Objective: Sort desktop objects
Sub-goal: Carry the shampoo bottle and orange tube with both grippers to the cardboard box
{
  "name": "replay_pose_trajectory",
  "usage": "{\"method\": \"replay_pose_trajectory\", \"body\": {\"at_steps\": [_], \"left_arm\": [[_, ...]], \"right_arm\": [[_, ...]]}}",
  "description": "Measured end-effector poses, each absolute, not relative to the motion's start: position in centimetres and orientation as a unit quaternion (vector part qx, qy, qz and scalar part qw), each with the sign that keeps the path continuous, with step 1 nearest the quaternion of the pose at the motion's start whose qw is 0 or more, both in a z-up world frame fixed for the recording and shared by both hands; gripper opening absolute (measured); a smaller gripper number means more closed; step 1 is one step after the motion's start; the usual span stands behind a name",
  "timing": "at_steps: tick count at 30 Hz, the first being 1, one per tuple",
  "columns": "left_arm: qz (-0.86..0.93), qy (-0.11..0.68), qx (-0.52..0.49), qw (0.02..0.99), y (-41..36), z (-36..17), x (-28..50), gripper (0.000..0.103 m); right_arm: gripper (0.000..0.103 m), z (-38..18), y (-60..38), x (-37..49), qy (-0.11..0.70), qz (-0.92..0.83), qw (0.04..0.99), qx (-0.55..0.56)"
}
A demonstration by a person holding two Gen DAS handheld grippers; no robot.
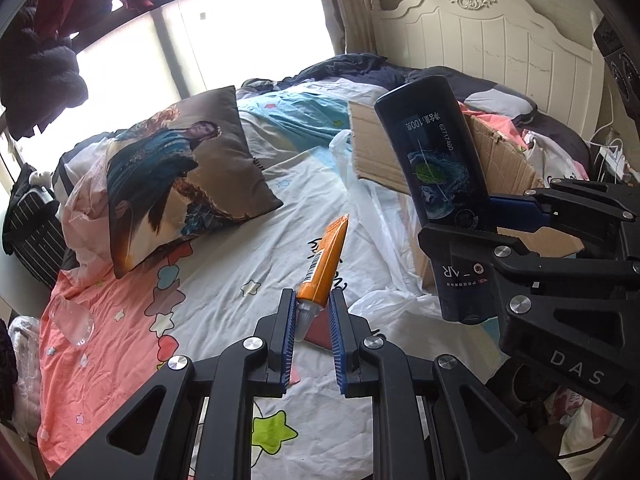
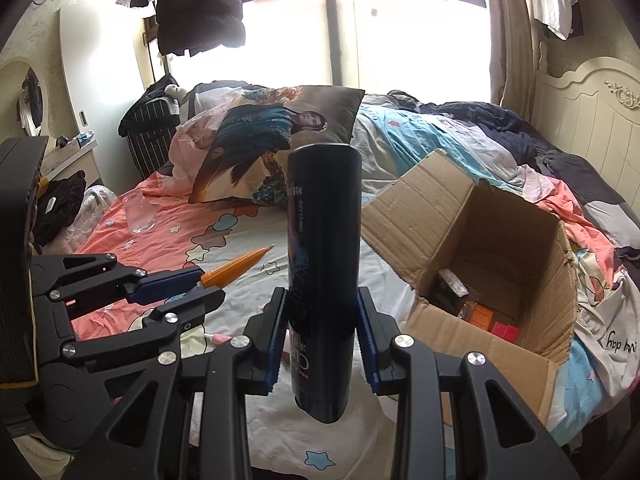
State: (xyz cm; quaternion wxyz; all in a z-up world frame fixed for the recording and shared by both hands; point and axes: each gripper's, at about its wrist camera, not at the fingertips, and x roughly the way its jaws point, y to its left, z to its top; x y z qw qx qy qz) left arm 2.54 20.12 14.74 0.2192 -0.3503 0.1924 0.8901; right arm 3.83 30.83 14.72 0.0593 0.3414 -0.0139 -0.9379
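My left gripper [image 1: 313, 312] is shut on the cap end of an orange tube [image 1: 326, 262], which sticks up and away above the bed; it also shows in the right wrist view [image 2: 236, 267]. My right gripper [image 2: 322, 316] is shut on a dark blue bottle [image 2: 323, 264], held upright with its cap down; in the left wrist view the bottle [image 1: 436, 164] is to the right of the tube. An open cardboard box [image 2: 472, 240] lies on the bed to the right, with several small packets inside.
A printed pillow [image 1: 176, 176] lies at the back left of the bed. A clear glass [image 2: 139, 213] stands on the pink sheet at the left. White plastic bags [image 1: 360, 184] lie by the box. A cream headboard [image 1: 480, 32] is behind.
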Motion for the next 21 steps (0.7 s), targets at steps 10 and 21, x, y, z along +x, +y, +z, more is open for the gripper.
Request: {"method": "replay_pose_trajectory", "body": {"at_steps": [10, 21], "left_arm": [[0.890, 0.191, -0.329, 0.250, 24.3, 16.0, 3.5, 0.016], [0.887, 0.203, -0.313, 0.273, 28.2, 16.5, 4.3, 0.016]], "right_arm": [[0.031, 15.5, 34.5, 5.3, -0.017, -0.942, 0.029, 0.334], [0.031, 15.8, 37.7, 6.3, -0.022, -0.943, 0.004, 0.331]]}}
